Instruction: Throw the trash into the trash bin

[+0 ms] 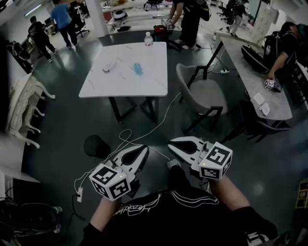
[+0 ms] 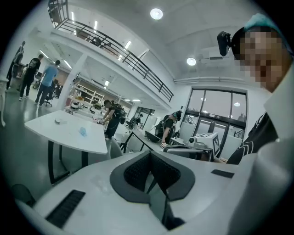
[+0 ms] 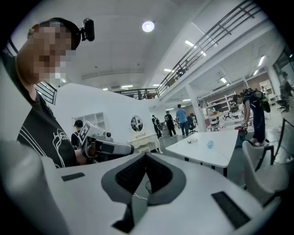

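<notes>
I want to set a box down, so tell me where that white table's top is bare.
The white table is bare along its whole near half, from the blue scrap and the small pale item to the near edge. The far edge is tighter: a bottle stands there.

White table (image 1: pixel 149 79), pale blue trash (image 1: pixel 138 68)

A: Setting?
B: It was an open-plan office-lab, with a white table (image 1: pixel 144 86), a grey chair (image 1: pixel 204 93) and a long desk (image 1: pixel 250 79). A mezzanine railing (image 2: pixel 133 59) and a recessed ceiling light (image 2: pixel 156 13) showed overhead.
</notes>
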Demonstrator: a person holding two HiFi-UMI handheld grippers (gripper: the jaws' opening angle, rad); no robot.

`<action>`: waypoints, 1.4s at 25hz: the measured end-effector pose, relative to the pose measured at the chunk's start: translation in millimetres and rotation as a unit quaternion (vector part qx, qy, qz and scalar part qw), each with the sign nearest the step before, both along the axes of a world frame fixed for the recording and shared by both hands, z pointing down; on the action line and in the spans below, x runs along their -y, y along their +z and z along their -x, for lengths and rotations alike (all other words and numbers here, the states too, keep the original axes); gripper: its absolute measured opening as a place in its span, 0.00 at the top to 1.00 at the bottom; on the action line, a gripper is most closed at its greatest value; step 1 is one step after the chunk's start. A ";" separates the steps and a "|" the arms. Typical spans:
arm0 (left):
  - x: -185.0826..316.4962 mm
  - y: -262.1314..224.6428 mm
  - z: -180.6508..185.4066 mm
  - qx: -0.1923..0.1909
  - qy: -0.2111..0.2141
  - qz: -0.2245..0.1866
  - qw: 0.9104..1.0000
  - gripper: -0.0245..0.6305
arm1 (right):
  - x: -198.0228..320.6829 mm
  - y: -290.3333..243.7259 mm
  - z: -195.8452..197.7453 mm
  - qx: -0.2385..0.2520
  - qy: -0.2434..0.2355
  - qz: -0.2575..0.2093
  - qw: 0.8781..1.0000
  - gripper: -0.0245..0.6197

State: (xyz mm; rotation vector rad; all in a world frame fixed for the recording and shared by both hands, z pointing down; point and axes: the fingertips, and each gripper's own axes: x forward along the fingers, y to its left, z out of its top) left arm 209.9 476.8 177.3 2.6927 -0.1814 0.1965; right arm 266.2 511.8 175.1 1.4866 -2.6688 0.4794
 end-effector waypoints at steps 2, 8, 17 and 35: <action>6.3 0.4 -5.1 0.000 -0.003 0.002 1.000 0.95 | 7.1 1.9 -6.0 0.004 -0.005 0.001 1.000 0.91; 38.1 9.8 -29.1 0.005 -0.022 0.016 1.000 0.96 | 40.0 15.5 -30.6 0.023 -0.026 0.027 0.999 0.91; 116.2 27.1 -108.9 0.023 -0.073 0.026 0.997 0.96 | 118.4 33.9 -106.3 0.027 -0.084 0.026 0.996 0.91; 243.8 19.2 -162.8 0.040 -0.146 0.012 0.988 0.95 | 262.4 23.5 -170.0 0.020 -0.145 0.010 0.989 0.91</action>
